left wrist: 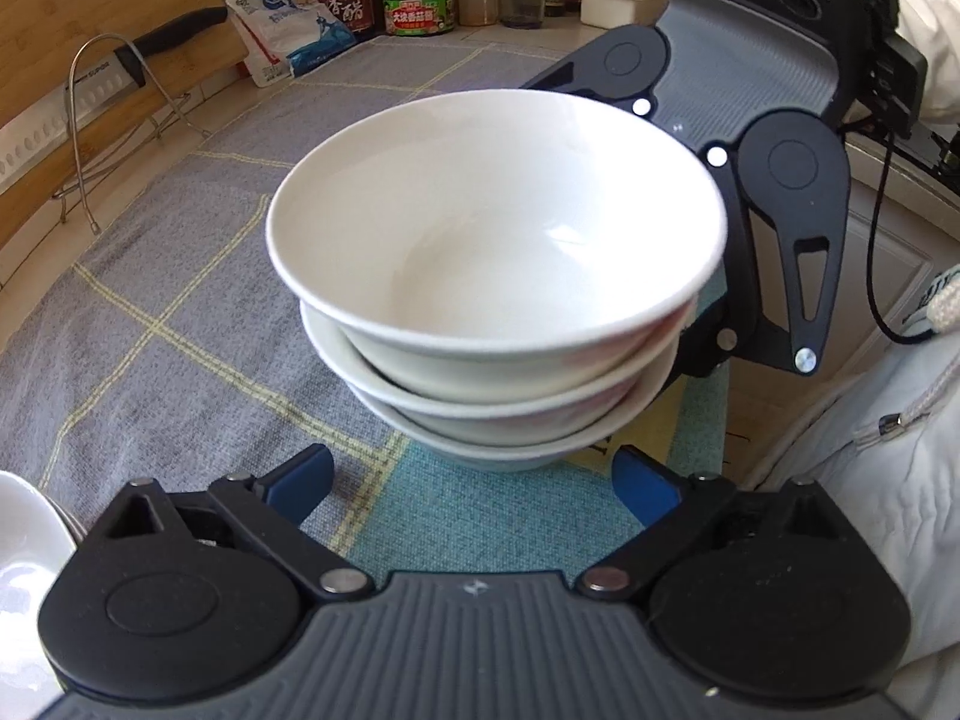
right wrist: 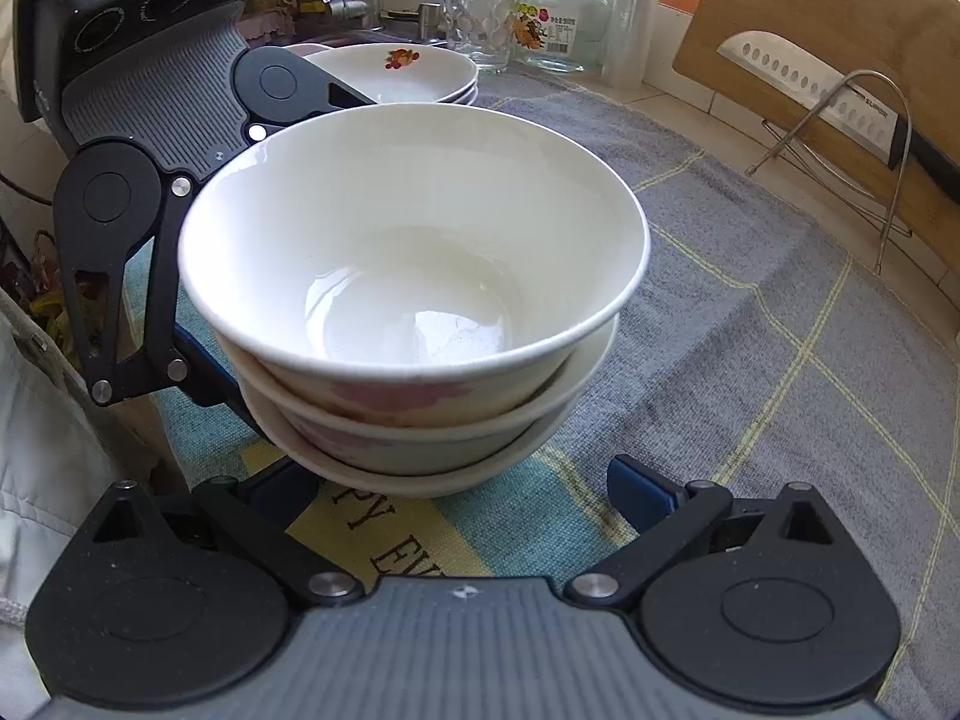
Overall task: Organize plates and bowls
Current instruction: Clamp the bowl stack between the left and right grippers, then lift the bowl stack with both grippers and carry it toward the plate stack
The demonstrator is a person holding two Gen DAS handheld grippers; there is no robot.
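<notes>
A stack of three white bowls point(left wrist: 492, 252) with faint pink flowers stands on the grey checked cloth point(left wrist: 180, 300); it also shows in the right wrist view point(right wrist: 414, 264). My left gripper point(left wrist: 474, 480) is open, its blue pads either side of the stack's base, apart from it. My right gripper point(right wrist: 462, 492) is open on the opposite side, its pads likewise straddling the base. Each gripper faces the other across the bowls. A stack of flowered plates point(right wrist: 408, 72) sits behind, near the left gripper's body.
A wooden cutting board point(right wrist: 810, 30) and a knife point(right wrist: 804, 96) lean in a wire rack point(right wrist: 852, 138) at the wall. Jars, bottles and a glass point(right wrist: 480, 24) line the back. A white dish edge point(left wrist: 24, 540) is at my lower left.
</notes>
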